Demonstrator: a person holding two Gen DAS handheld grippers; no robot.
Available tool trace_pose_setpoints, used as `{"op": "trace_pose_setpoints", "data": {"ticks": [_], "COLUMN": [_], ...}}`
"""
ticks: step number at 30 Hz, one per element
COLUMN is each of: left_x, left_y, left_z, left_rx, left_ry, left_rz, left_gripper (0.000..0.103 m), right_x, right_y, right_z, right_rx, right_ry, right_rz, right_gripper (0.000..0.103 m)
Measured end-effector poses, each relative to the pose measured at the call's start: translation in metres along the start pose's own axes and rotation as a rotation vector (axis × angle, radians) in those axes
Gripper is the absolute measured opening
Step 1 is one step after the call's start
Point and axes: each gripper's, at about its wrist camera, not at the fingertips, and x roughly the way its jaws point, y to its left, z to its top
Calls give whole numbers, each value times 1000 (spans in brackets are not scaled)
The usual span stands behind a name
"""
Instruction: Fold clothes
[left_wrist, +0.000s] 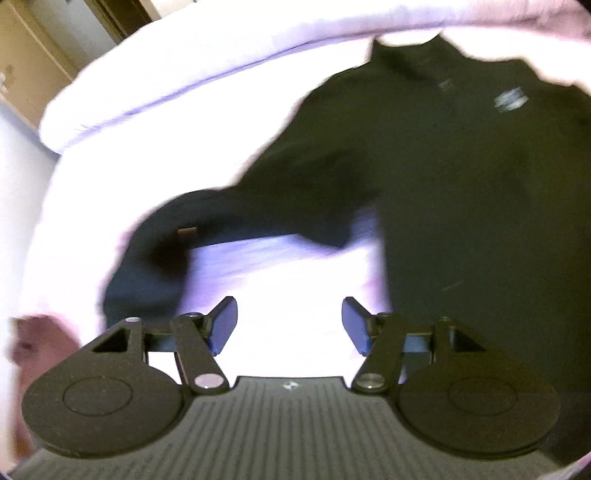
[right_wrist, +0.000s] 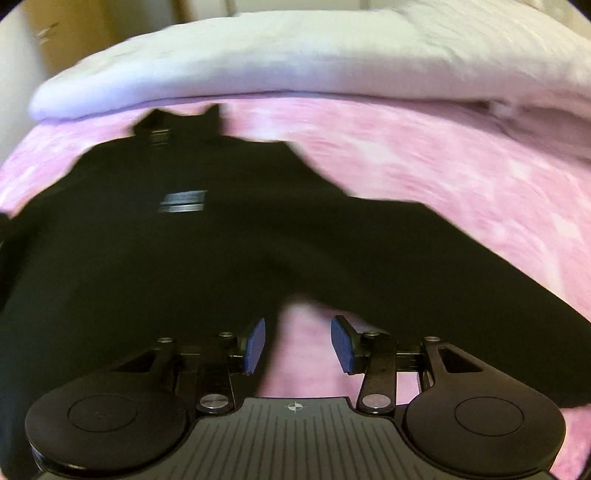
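Observation:
A black long-sleeved top (left_wrist: 461, 177) lies flat on a pink bed cover (right_wrist: 461, 177), collar toward the far pillow. In the left wrist view its left sleeve (left_wrist: 192, 229) bends down and ends just left of my left gripper (left_wrist: 290, 325), which stands open with nothing between its blue pads, over bright bare cover. In the right wrist view the same black top (right_wrist: 147, 251) fills the middle, with a small striped logo (right_wrist: 183, 202) on the chest. Its right sleeve (right_wrist: 461, 280) runs out to the right. My right gripper (right_wrist: 298, 345) is open over the gap between body and sleeve, holding nothing.
A white folded duvet or pillow (right_wrist: 258, 62) lies across the far side of the bed. A wooden cupboard (left_wrist: 33, 62) stands beyond the bed at the upper left. A blurred hand (left_wrist: 33, 343) shows at the lower left of the left wrist view.

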Motion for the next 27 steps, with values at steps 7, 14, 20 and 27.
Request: {"op": "trace_pose_setpoints", "data": {"ticks": [7,14,20,27], "left_x": [50,74,110,112], "left_y": [84,187,204,199], "left_z": [-30,-42,-32,-39], "left_rx": [368,573,792,875], "left_ry": [-28,-177,-153,-161], "left_rz": [152,-245,-424,-365], "left_gripper": [66,64,56,7], "right_x": [-7,17,42,51], "right_y": [150,302,424,469], "right_z": [-4,11,45,64], "right_rx": [-81,-99,-277,-299], "right_ry": [-16,65,53,59], "right_rz": [34,43,148,144], "right_gripper": [45,45,46,46]}}
